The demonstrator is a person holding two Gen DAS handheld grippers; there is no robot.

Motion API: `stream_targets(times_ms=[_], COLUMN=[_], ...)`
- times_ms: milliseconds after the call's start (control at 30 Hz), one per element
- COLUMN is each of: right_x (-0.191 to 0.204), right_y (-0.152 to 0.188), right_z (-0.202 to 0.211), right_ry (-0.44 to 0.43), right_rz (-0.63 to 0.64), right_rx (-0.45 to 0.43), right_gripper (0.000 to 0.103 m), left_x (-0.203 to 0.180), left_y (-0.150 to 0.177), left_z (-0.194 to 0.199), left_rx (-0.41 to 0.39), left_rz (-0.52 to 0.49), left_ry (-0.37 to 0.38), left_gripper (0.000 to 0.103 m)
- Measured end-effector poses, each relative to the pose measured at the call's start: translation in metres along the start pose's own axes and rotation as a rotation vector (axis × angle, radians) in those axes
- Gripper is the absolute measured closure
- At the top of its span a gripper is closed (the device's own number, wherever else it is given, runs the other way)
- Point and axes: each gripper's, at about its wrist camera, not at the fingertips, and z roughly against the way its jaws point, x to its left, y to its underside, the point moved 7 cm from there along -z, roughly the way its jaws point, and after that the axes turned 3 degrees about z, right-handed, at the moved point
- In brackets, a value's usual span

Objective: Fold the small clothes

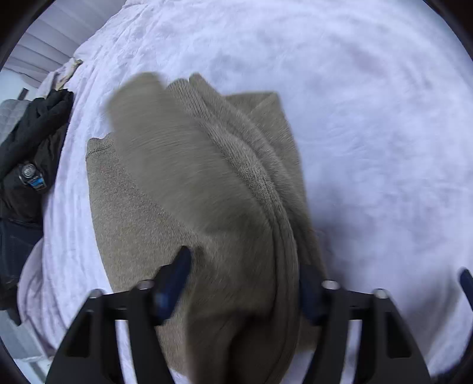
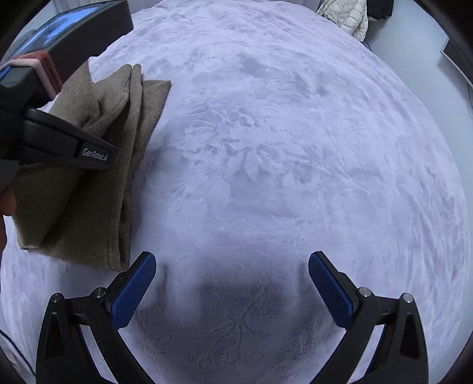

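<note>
In the left wrist view, the left gripper was pinching a bunched layer of the tan knitted garment, its blue fingers on either side of a raised fold. The hold seemed meant to carry that layer over the rest, which lay on the pale plush blanket. Motion blur smeared the lifted cloth, so its edges and the right finger were hard to make out. Dark clothing lay at the far left, partly cut off.

In the right wrist view, the right gripper hung spread wide and empty above bare blanket, probably kept clear of the fold. The garment lay to its left, partly folded. The left gripper reached over it, and its tips were hidden there. A white jacket sat at the far edge.
</note>
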Motion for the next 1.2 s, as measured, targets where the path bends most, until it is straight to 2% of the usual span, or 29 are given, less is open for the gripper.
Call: stream_targets(times_ms=[33, 133, 267, 367, 400, 467, 567, 700, 767, 800, 900, 933, 967, 1033, 1100, 1200], right_x=[-0.001, 0.004, 0.019, 0.036, 0.041, 0.054, 0.064, 0.077, 0.078, 0.076, 0.068, 0.066, 0.065, 0.068, 0.075, 0.084], right_y=[-0.001, -0.009, -0.032, -0.056, -0.064, -0.085, -0.105, -0.104, -0.098, -0.097, -0.100, -0.106, -0.113, -0.131, -0.148, -0.162], right_z=[0.002, 0.005, 0.012, 0.016, 0.015, 0.019, 0.021, 0.011, 0.006, 0.007, 0.009, 0.008, 0.006, -0.004, -0.021, -0.042], right_ry=[-0.007, -0.045, -0.143, -0.243, -0.267, -0.349, -0.422, -0.501, -0.502, -0.515, -0.588, -0.617, -0.647, -0.724, -0.771, -0.809], right_rz=[-0.001, 0.003, 0.014, 0.025, 0.028, 0.034, 0.003, -0.030, -0.027, -0.037, -0.092, -0.104, -0.108, -0.102, -0.083, -0.069], right_rx=[-0.006, -0.031, -0.071, -0.095, -0.102, -0.115, -0.121, -0.070, -0.046, -0.045, -0.057, -0.062, -0.064, -0.044, 0.004, 0.079], right_gripper=[0.001, 0.001, 0.001, 0.001, 0.001, 0.001, 0.001, 0.001, 0.001, 0.001, 0.001, 0.003, 0.008, 0.013, 0.018, 0.027], left_x=[0.005, 0.027, 0.057, 0.078, 0.082, 0.080, 0.068, 0.048, 0.041, 0.036, 0.006, -0.006, -0.020, -0.036, -0.043, -0.041], left_y=[0.003, 0.019, 0.051, 0.076, 0.082, 0.092, 0.098, 0.103, 0.105, 0.106, 0.103, 0.102, 0.100, 0.097, 0.094, 0.085], left_z=[0.010, 0.039, 0.042, 0.037, 0.035, 0.041, 0.051, 0.044, 0.041, 0.040, 0.043, 0.045, 0.044, 0.038, 0.032, 0.025], left_rx=[-0.023, -0.108, -0.164, -0.182, -0.189, -0.208, -0.237, -0.219, -0.220, -0.233, -0.311, -0.347, -0.391, -0.444, -0.467, -0.472], left_rz=[-0.001, 0.030, 0.135, 0.174, 0.183, 0.195, 0.162, 0.129, 0.115, 0.094, -0.061, -0.129, -0.218, -0.326, -0.363, -0.336], left_ry=[0.024, 0.111, 0.194, 0.169, 0.199, 0.294, 0.371, 0.408, 0.399, 0.364, 0.271, 0.222, 0.135, 0.006, -0.044, -0.044], left_gripper=[0.015, 0.015, 0.015, 0.015, 0.015, 0.015, 0.015, 0.015, 0.015, 0.015, 0.015, 0.015, 0.015, 0.015, 0.015, 0.015])
